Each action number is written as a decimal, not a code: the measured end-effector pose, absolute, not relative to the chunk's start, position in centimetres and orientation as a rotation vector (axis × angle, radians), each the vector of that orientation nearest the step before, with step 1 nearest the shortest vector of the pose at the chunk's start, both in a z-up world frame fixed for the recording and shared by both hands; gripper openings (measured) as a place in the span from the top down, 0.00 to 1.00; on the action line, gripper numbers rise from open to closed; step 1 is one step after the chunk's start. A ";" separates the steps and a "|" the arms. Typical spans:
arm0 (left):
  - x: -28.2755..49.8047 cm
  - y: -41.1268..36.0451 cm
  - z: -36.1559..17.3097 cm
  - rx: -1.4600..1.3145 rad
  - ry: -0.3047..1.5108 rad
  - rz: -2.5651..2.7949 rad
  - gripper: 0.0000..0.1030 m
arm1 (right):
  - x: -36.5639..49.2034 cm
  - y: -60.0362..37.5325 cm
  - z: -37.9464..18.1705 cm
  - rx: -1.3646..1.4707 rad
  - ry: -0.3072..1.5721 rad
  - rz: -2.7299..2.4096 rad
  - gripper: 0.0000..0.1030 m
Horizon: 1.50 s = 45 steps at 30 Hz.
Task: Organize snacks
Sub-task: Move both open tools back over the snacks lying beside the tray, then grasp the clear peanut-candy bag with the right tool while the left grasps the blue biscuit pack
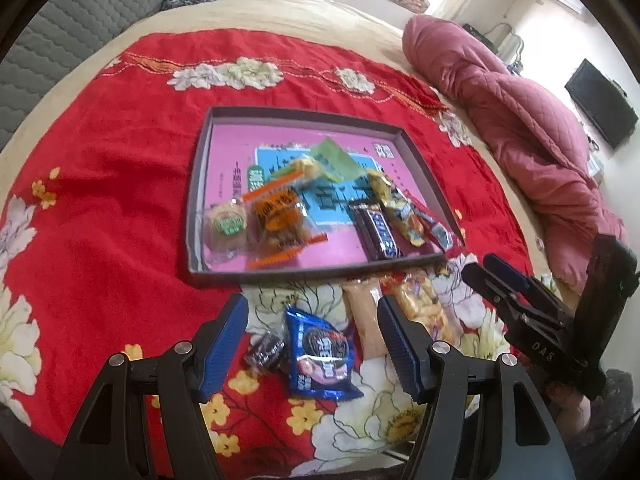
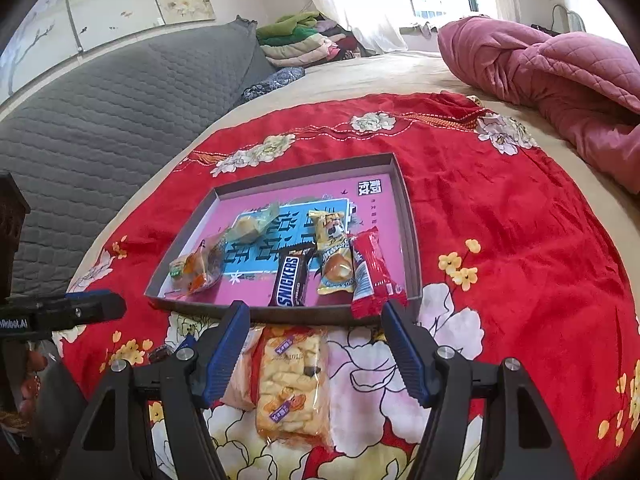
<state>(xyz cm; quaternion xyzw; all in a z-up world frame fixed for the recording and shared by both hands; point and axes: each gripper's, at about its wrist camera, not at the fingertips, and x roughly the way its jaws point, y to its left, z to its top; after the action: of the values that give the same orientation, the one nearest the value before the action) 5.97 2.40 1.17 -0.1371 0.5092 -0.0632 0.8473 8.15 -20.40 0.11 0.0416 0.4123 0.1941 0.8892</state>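
A shallow pink-bottomed tray (image 1: 200, 184) (image 2: 408, 216) lies on the red floral cloth and holds several snacks, among them a Snickers bar (image 2: 291, 280) (image 1: 374, 232), a red packet (image 2: 370, 270) and an orange-wrapped cake (image 1: 276, 220). In front of the tray lie a blue cookie packet (image 1: 320, 354), a small dark candy (image 1: 266, 350), a beige bar (image 1: 362, 316) and a clear pack of yellow puffs (image 2: 292, 380) (image 1: 420, 304). My left gripper (image 1: 312, 344) is open over the blue packet. My right gripper (image 2: 314, 356) is open over the puff pack and also shows in the left wrist view (image 1: 496, 276).
The red cloth (image 1: 112, 200) covers a beige bed. A pink quilt (image 1: 520, 132) (image 2: 560, 80) is heaped at the right. A grey padded headboard (image 2: 120, 120) and folded clothes (image 2: 304, 36) stand at the back. My left gripper's fingertip (image 2: 88, 310) shows at the right wrist view's left edge.
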 end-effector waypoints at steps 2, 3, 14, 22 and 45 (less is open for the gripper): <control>5.8 2.1 0.9 -0.284 1.085 -0.140 0.33 | 8.1 -20.4 0.0 0.089 0.863 0.402 0.34; 5.6 2.0 0.7 -0.286 1.092 -0.139 0.33 | 8.1 -20.5 0.0 0.091 0.867 0.402 0.34; 4.2 0.1 -1.5 -0.272 1.174 -0.184 0.33 | 7.3 -20.8 -0.3 0.115 0.899 0.405 0.34; 3.8 -0.4 -2.7 -0.278 1.219 -0.188 0.33 | 6.9 -20.8 -0.6 0.113 0.922 0.397 0.34; 4.4 -1.4 -5.2 -0.264 1.256 -0.154 0.33 | 6.7 -19.4 -3.1 0.028 1.032 0.408 0.34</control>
<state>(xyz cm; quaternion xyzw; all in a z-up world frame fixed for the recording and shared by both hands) 4.40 -1.36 -5.17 -0.1228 0.5851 -0.0718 0.7984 6.65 -19.36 -3.11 0.0134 0.4900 0.1937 0.8498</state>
